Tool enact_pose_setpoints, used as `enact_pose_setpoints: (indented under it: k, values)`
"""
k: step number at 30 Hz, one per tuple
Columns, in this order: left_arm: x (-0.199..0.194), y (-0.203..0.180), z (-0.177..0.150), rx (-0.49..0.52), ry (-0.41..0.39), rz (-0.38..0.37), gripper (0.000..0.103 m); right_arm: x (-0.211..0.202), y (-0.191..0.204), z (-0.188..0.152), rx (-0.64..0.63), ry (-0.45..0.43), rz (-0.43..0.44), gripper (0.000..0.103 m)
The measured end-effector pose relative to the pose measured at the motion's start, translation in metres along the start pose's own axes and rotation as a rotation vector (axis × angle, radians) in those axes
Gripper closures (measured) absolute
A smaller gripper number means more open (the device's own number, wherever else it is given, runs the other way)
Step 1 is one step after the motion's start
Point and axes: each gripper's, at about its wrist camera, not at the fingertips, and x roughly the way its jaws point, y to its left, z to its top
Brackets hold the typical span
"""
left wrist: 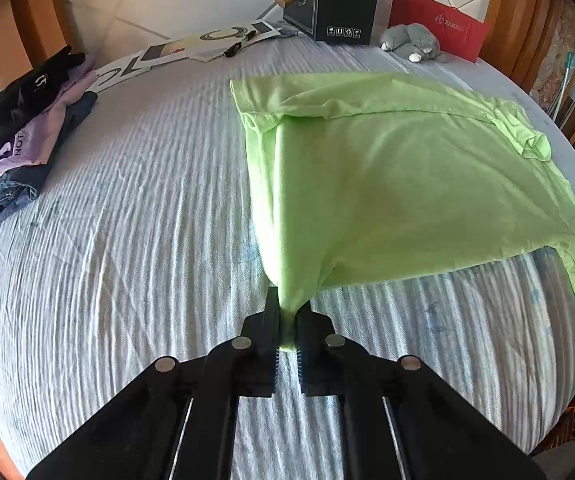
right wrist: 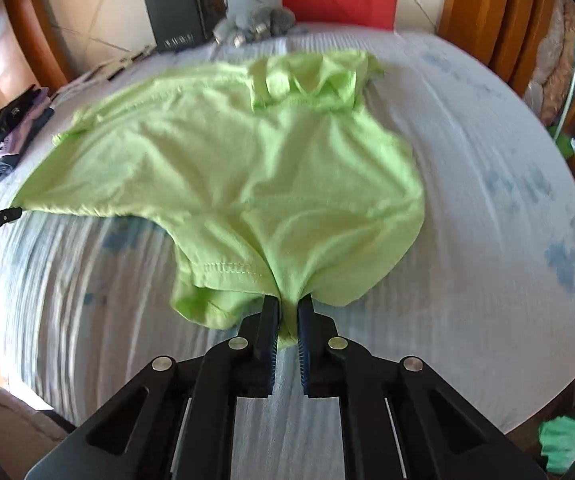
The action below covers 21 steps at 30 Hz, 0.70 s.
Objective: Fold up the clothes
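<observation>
Both the left hand-held gripper [left wrist: 287, 312] and right hand-held gripper [right wrist: 287, 312] pinch the near hem corners of the lime-green T-shirt [left wrist: 387, 168] on the bed [left wrist: 107, 240], likely ready to carry them toward the far collar.

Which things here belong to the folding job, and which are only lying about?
Job: green shirt, left gripper and right gripper, each shut on it.

Lying about: clothes pile, black box, grey soft toy, red bag, papers.
</observation>
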Motion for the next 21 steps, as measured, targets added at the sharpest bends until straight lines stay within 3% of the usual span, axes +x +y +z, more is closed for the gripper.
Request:
enact_pose_setpoints:
  k: [4, 10, 11, 13, 15, 17, 21]
  values:
    - [-0.014, 0.004, 0.018, 0.008, -0.008, -0.015, 0.098, -0.023, -0.007, 0.040, -0.054, -0.024, 0.020, 0.095]
    - [0.026, 0.006, 0.075, 0.059, 0.065, 0.005, 0.098, 0.010, -0.014, 0.136, -0.184, 0.072, 0.018, 0.093]
    - [0.036, 0.008, 0.087, 0.052, 0.081, 0.013, 0.098, 0.017, -0.018, 0.153, -0.188, 0.073, 0.004, 0.088]
    - [0.056, 0.011, 0.108, 0.034, 0.113, 0.039, 0.094, 0.031, -0.026, 0.182, -0.175, 0.068, -0.046, 0.048]
    - [0.070, 0.011, 0.120, 0.023, 0.148, 0.062, 0.084, 0.033, -0.038, 0.196, -0.141, 0.039, -0.090, 0.047]
    - [0.067, 0.011, 0.124, 0.025, 0.129, 0.076, 0.081, 0.025, -0.049, 0.196, -0.088, -0.002, -0.070, 0.047]
    - [0.047, 0.018, 0.116, -0.008, 0.063, 0.053, 0.068, 0.019, -0.065, 0.169, -0.060, -0.001, -0.029, 0.047]
